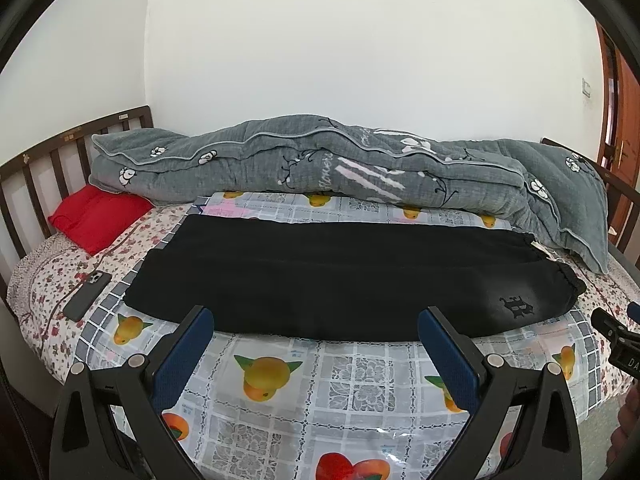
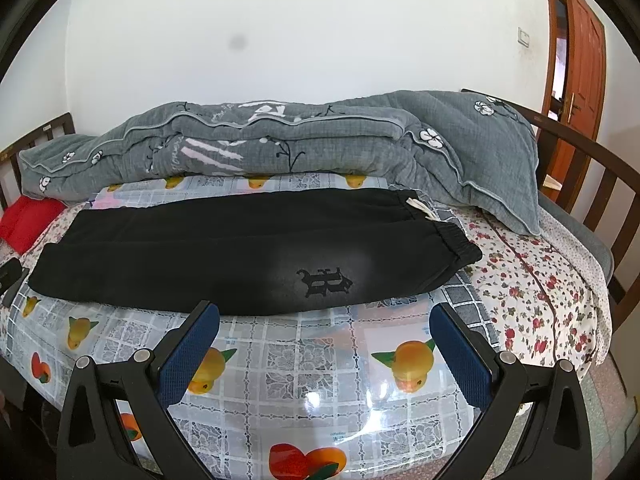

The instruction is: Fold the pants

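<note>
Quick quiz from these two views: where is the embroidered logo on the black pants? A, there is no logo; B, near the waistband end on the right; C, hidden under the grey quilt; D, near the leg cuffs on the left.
B: the logo sits on the black pants close to the gathered elastic waistband at the right end, in plain sight and clear of the grey quilt.

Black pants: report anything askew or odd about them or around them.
The black pants lie flat across the fruit-print cover, one leg atop the other. Only oddities: a white drawstring straggles from the waistband, and a phone lies loose beside the cuffs.
</note>
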The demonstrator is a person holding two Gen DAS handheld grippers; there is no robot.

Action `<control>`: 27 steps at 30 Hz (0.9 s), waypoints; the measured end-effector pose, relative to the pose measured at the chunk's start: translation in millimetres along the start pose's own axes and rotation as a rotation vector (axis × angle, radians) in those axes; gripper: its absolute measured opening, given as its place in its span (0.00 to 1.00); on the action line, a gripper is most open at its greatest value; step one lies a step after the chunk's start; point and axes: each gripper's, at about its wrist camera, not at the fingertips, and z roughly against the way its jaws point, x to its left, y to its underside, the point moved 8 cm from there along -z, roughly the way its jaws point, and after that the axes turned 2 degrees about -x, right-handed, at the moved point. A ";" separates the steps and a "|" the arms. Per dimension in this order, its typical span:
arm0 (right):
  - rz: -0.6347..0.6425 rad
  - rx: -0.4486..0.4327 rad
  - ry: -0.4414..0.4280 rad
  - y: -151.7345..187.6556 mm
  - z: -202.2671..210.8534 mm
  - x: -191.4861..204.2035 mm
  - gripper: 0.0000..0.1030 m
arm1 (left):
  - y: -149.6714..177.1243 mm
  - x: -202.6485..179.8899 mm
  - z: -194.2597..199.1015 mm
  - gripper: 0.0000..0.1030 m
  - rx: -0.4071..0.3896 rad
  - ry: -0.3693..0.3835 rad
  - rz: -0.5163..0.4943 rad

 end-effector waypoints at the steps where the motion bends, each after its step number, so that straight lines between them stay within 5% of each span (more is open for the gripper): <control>1: 0.000 0.000 0.000 -0.1 0.0 0.0 1.00 | 0.0 0.0 -0.3 1.00 0.000 -0.001 0.000; 27: 0.004 -0.007 -0.010 -3.3 7.5 -3.6 1.00 | -9.6 -5.5 12.8 1.00 -0.022 -0.009 -0.006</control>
